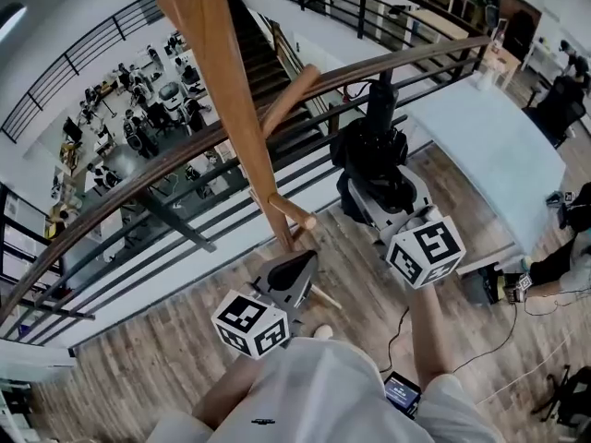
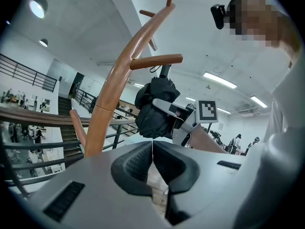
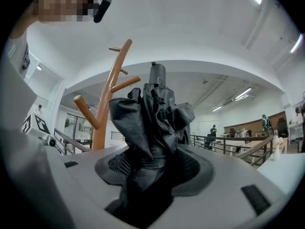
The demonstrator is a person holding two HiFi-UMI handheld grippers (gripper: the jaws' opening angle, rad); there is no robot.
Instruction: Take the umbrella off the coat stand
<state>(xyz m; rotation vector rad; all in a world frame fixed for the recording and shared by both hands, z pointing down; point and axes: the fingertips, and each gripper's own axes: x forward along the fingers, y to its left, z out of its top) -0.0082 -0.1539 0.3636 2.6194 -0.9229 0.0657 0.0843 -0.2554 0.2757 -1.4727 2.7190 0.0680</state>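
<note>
The wooden coat stand (image 1: pixel 242 118) rises just ahead of me, its pegs (image 2: pixel 156 60) branching off the curved pole (image 3: pixel 106 104). My right gripper (image 1: pixel 372 192) is shut on the folded black umbrella (image 1: pixel 371 150), to the right of the pole. In the right gripper view the umbrella (image 3: pixel 153 123) stands upright between the pads, filling the jaws of that gripper (image 3: pixel 152 171). From the left gripper view the umbrella (image 2: pixel 155 109) hangs just under a peg; whether it still touches the peg I cannot tell. My left gripper (image 1: pixel 305 264) sits near the pole's lower part, its pads (image 2: pixel 143 162) pressed together with nothing between them (image 2: pixel 152 159).
A dark metal railing (image 1: pixel 185 169) with a wooden handrail runs behind the stand, with a stairwell and a lower floor with people beyond. A pale table (image 1: pixel 499 146) stands at the right. Cables (image 1: pixel 517 326) and a small device (image 1: pixel 403 392) lie on the wood floor.
</note>
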